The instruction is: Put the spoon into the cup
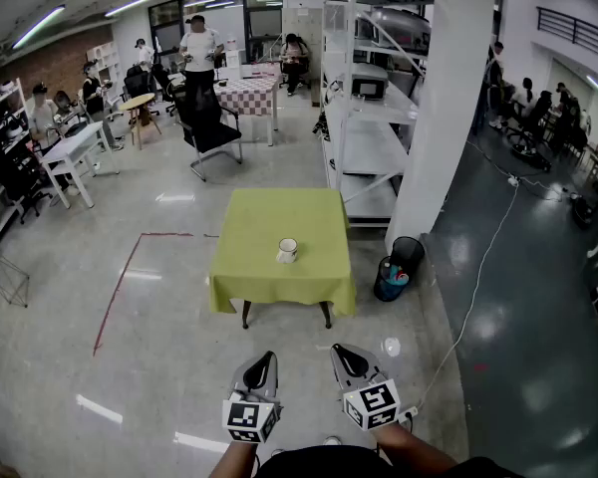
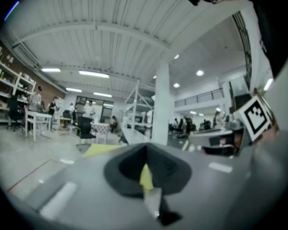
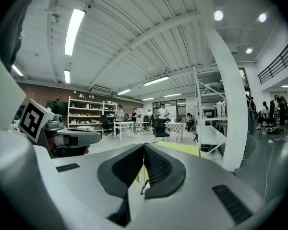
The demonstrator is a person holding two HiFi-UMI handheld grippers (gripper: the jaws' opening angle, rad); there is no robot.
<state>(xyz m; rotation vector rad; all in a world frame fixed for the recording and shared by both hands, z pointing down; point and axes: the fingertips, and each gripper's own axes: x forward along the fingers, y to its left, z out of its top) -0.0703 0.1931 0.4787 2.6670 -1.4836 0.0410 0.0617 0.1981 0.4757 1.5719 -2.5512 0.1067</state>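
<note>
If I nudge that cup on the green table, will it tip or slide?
The cup looks squat, so it would probably slide rather than tip. It sits on a draped cloth, which may bunch under it. Its weight can't be judged from here.

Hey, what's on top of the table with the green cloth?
A white cup stands on the green cloth, toward its near edge. Nothing else shows on the cloth, and the cup's inside is too small to make out.
</note>
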